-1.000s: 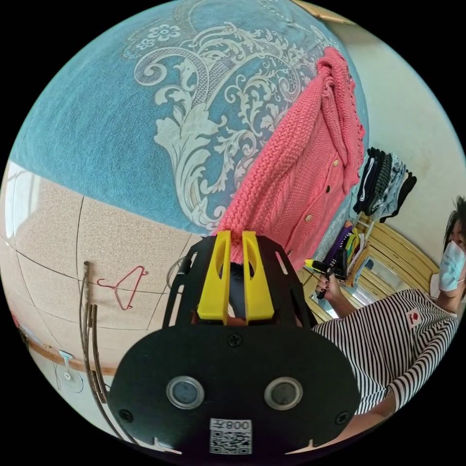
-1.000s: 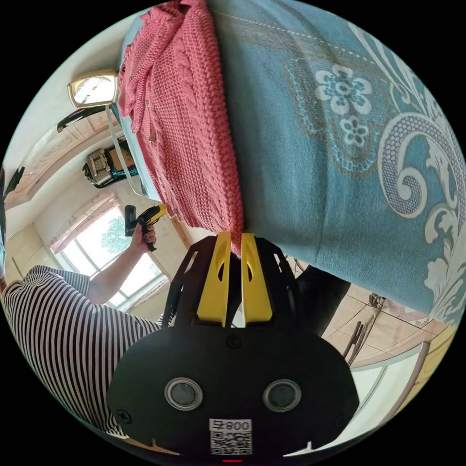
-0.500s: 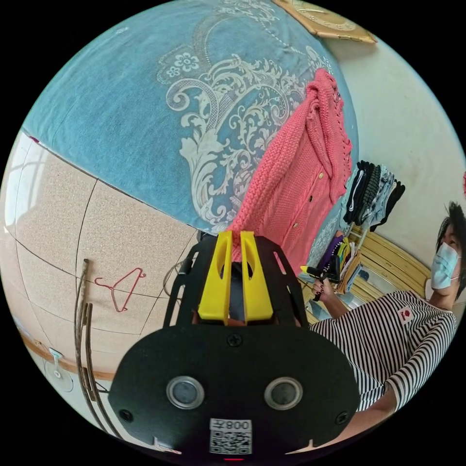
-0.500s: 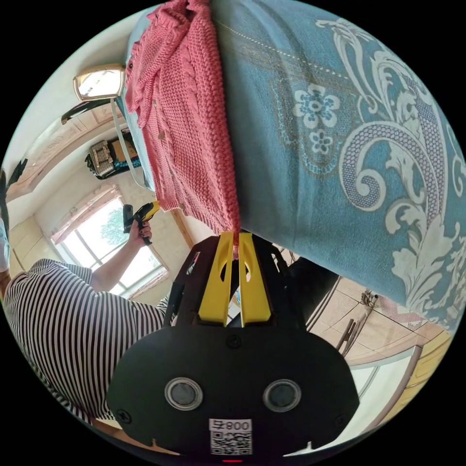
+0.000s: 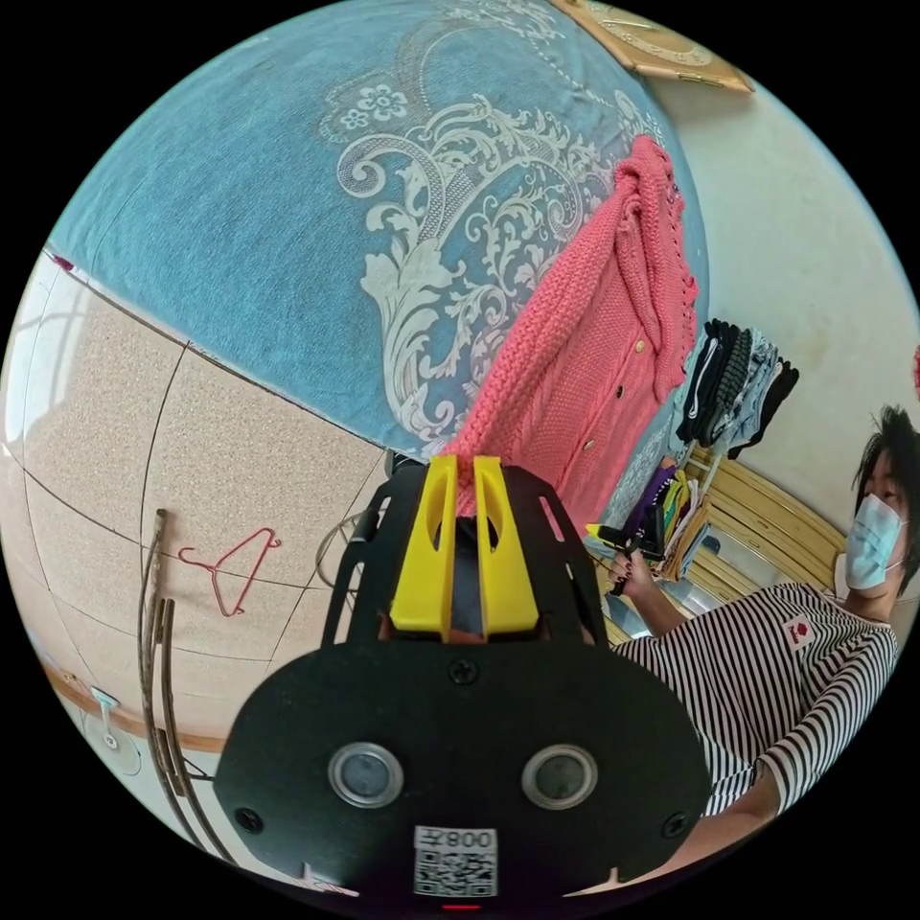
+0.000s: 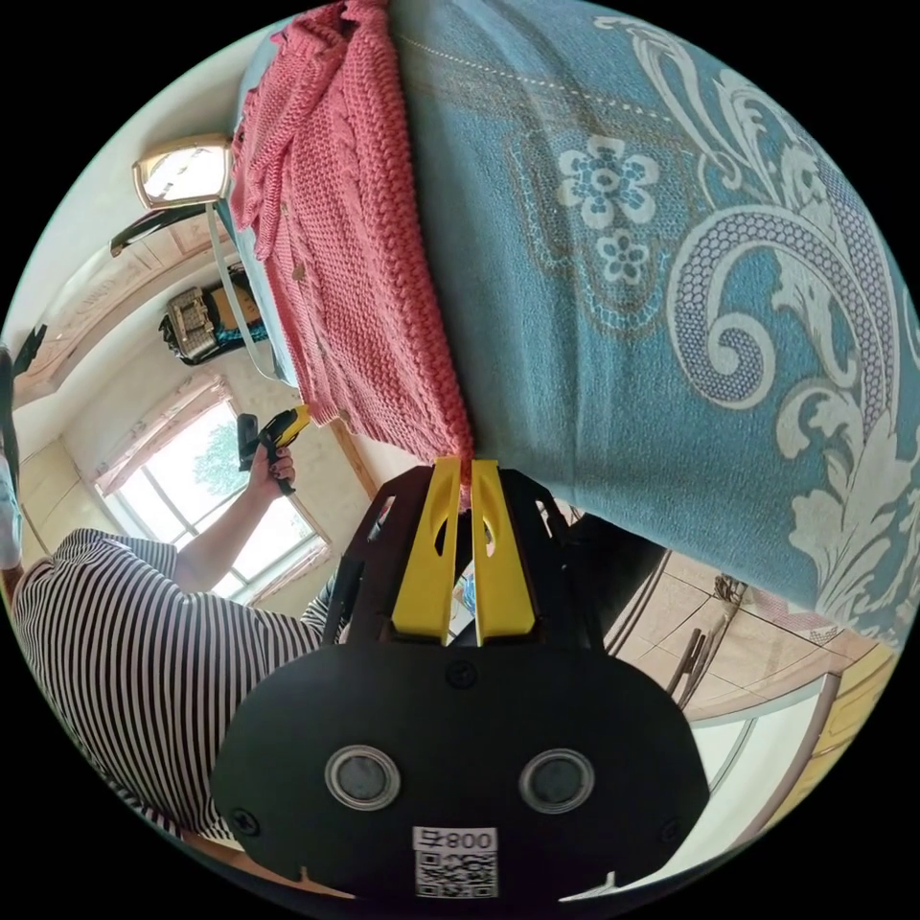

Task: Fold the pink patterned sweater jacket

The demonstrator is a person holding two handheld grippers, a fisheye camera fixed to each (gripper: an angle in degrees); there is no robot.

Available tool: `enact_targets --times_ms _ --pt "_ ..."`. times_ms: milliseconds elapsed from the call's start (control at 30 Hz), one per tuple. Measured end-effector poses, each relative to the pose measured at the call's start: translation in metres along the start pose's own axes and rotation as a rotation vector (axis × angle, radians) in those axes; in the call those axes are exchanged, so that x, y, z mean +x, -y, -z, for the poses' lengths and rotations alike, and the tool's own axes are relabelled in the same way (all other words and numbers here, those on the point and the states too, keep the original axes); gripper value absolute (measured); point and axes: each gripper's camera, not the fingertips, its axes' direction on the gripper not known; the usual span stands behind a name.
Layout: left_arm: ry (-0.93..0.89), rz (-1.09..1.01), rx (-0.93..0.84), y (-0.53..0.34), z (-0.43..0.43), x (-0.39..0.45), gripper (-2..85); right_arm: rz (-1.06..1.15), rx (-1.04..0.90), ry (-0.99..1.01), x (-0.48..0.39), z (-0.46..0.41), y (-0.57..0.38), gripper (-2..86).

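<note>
pink patterned sweater jacket (image 5: 594, 335): lies spread on the blue patterned bed cover (image 5: 249, 220), button front facing up, hem end overhanging the bed edge toward both cameras. in the left gripper view, runs from 6 o'clock of the cover up toward 1 o'clock; in the right gripper view (image 6: 355, 249), runs from centre up toward 11 o'clock.

left hand-held gripper (image 5: 464, 467): yellow jaws pressed together, pinching one hem corner of the knit. right hand-held gripper (image 6: 459, 470): jaws pressed together likewise, pinching the opposite hem corner. left hand-held gripper also visible at 9 o'clock in the right gripper view, gripped by a hand (image 6: 271, 460); right hand-held gripper likewise at 3 o'clock in the left gripper view.

handling, judged: chunky cable knit, soft, no stiffness, moderately heavy for a garment. expect stretch and sag between the two grip points, and drag against the cover rather than slip. not fragile, though loose stitches can snag on jaw edges, and buttons (image 5: 634, 348) add small hard spots.

where to hold, judged: ribbed hem corners as now, or side seams and shoulder seams, where the knit is densest. avoid pinching a single loose stitch or the button band alone. take a deep bite of fabric, both layers if folded.

also present: tiled floor (image 5: 105, 431) with a red hanger (image 5: 230, 570).
</note>
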Motion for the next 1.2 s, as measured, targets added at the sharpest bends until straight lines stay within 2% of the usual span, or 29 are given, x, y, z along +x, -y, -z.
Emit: enact_targets --times_ms 333,833,1200 --pt "-0.037 -0.043 -0.049 0.004 0.007 0.006 2.2 -0.026 -0.008 -0.088 -0.013 -0.003 0.011 1.7" --pt "-0.13 0.025 -0.02 -0.005 0.009 0.02 2.8 -0.034 -0.041 -0.054 -0.008 0.008 0.042 1.9" --pt "-0.098 0.054 -0.071 0.012 0.019 0.051 2.7 -0.075 -0.052 -0.082 -0.013 0.026 0.069 1.8"
